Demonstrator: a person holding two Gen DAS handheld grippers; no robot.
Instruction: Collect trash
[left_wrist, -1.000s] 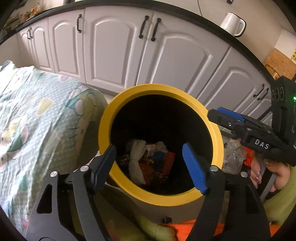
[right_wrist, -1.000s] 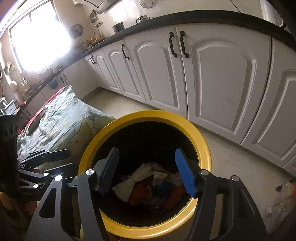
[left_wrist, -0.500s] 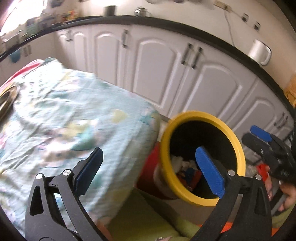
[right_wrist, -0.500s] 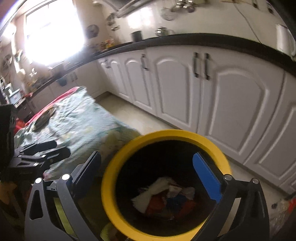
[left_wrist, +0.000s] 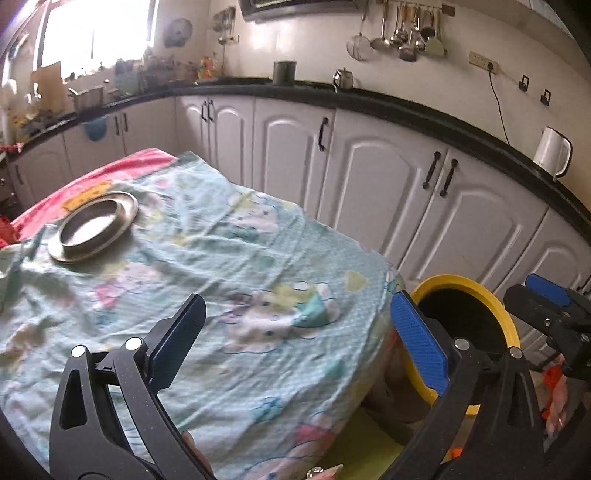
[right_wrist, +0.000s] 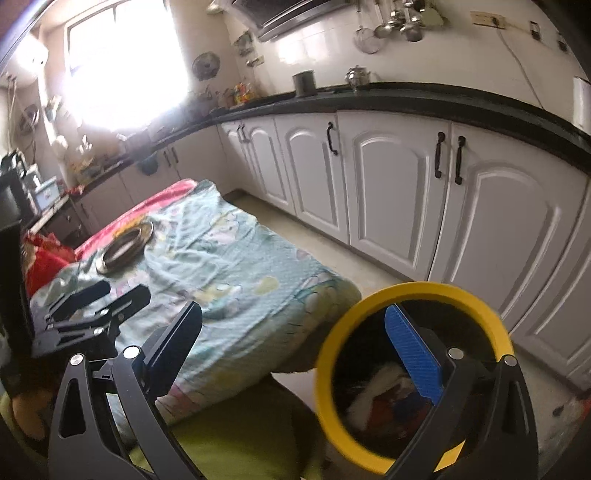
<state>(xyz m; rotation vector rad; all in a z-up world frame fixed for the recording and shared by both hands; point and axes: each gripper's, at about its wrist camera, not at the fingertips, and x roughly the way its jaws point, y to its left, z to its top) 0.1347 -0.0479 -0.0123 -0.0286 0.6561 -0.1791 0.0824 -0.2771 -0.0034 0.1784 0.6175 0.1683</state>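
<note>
Trash (right_wrist: 384, 398) already down inside the yellow-rimmed bin (right_wrist: 436, 291), a jumble of white, red and blue scraps at the bottom, seen past the right gripper's blue pad. Right gripper (right_wrist: 295, 343) spread wide with nothing between the fingers, held over the gap between bin and table. Left gripper (left_wrist: 295, 336) likewise wide apart and empty, poised above the near part of the table, its own blue pad overlapping the bin's rim (left_wrist: 461, 280) in the left wrist view. Same left gripper visible low at the left edge of the right wrist view (right_wrist: 99, 299), above the cloth. Bin standing on the floor just beside the table's corner. Table draped in a pale green cartoon-print cloth (left_wrist: 229, 266), with a pink cloth (left_wrist: 110, 173) showing at the far end. Round metal plate (left_wrist: 94, 225) lying flat on the far side of the cloth, well apart from both grippers. White cabinets (left_wrist: 373, 192) under a black countertop beyond, white kettle (left_wrist: 550, 151) on the counter at right, ladles and spoons (left_wrist: 402, 33) hanging on the wall, bright window (right_wrist: 122, 70) at left.
</note>
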